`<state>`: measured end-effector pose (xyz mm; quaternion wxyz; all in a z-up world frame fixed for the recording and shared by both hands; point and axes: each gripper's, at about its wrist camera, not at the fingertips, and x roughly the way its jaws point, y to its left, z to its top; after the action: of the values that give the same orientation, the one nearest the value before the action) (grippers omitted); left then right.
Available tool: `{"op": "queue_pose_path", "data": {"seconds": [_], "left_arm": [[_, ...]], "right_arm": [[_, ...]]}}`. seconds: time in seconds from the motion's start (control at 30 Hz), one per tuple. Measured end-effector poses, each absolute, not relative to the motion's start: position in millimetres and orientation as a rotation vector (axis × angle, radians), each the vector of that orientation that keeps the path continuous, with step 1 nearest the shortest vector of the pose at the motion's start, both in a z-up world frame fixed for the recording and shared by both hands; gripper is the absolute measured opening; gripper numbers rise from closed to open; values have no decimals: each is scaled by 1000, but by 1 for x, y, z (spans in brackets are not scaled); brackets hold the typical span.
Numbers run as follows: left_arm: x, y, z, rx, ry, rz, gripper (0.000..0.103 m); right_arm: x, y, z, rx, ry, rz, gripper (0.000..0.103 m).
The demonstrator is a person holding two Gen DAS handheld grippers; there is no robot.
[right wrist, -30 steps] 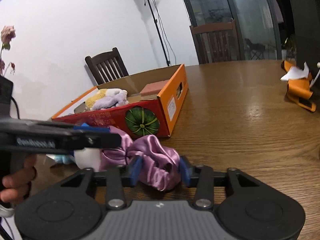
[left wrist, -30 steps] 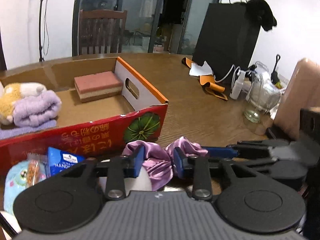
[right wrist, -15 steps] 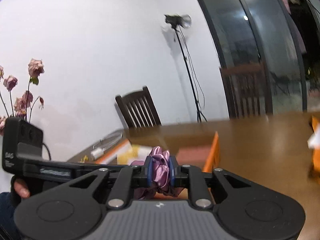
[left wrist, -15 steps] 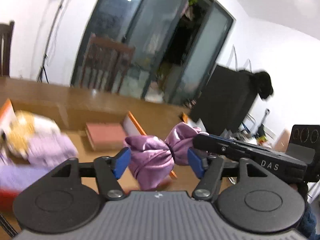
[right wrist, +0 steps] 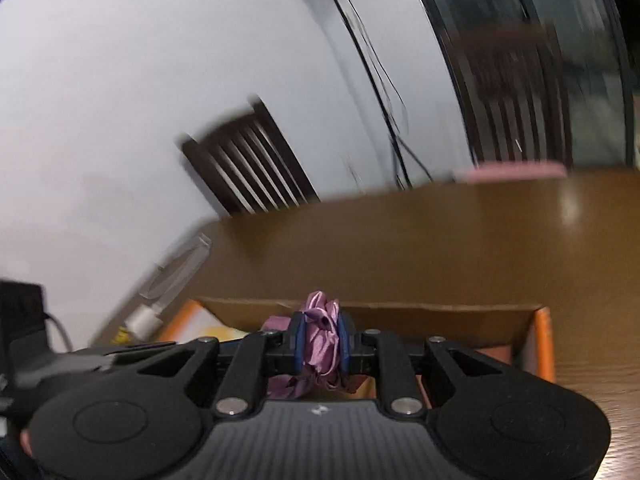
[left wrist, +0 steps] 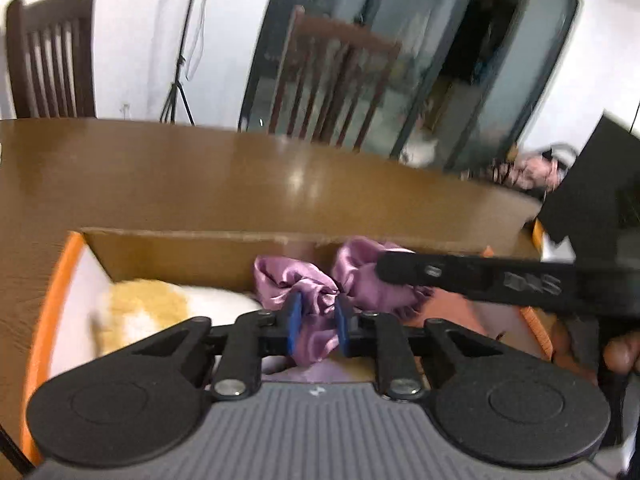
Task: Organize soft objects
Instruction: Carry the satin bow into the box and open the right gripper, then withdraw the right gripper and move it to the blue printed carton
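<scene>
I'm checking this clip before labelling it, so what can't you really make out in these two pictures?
- Box floor, left wrist view: mostly hidden by the left gripper, whose closing jaws pinch the purple satin cloth.
- Yellow and white plush, left wrist view: blurred, partly covered.
- Right gripper, right wrist view: hides the cloth's lower part.
- Clear item at the table edge: too blurred to name.

Motion blur smears the dark wooden slat-back chair and glass doors behind the brown wooden worktop. The yellow-and-white plush toy in the orange-rimmed cardboard box is blurred and half hidden by the black claw body.
</scene>
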<state>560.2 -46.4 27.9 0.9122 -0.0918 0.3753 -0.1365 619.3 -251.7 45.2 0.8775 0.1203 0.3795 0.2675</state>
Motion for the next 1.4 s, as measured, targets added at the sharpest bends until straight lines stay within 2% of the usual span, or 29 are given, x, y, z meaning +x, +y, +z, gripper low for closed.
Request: {"op": "queue_pose_path", "data": {"seconds": [0.23, 0.37, 0.4, 0.47, 0.53, 0.6, 0.63, 0.67, 0.93, 1.1, 1.27, 1.4], "left_arm": [[585, -58, 17, -176, 899, -311, 19], [580, -63, 17, -140, 884, -295, 23], [576, -62, 16, -118, 866, -282, 26], [563, -62, 25, -86, 824, -273, 47], [551, -60, 36, -91, 802, -285, 50], [538, -58, 51, -71, 773, -258, 52], [530, -56, 59, -59, 755, -249, 56], [521, -53, 68, -50, 735, -239, 58], [433, -20, 134, -14, 565, -182, 72], [386, -15, 151, -6, 519, -168, 75], [299, -10, 134, 7, 392, -137, 86], [236, -18, 98, 16, 342, -115, 98]], "right_arm": [[621, -218, 14, 146, 917, 546, 19], [617, -217, 11, 192, 949, 534, 19], [617, -221, 10, 214, 958, 533, 20], [616, -228, 8, 289, 961, 531, 24], [614, -237, 12, 318, 961, 537, 30], [608, -243, 24, 330, 937, 528, 45], [605, -245, 32, 328, 927, 522, 57], [598, -249, 42, 332, 907, 514, 61], [518, -282, 135, 205, 690, 496, 63], [463, -305, 167, 139, 595, 465, 66], [379, -320, 167, 42, 426, 455, 78], [313, -319, 136, -41, 354, 447, 80]]}}
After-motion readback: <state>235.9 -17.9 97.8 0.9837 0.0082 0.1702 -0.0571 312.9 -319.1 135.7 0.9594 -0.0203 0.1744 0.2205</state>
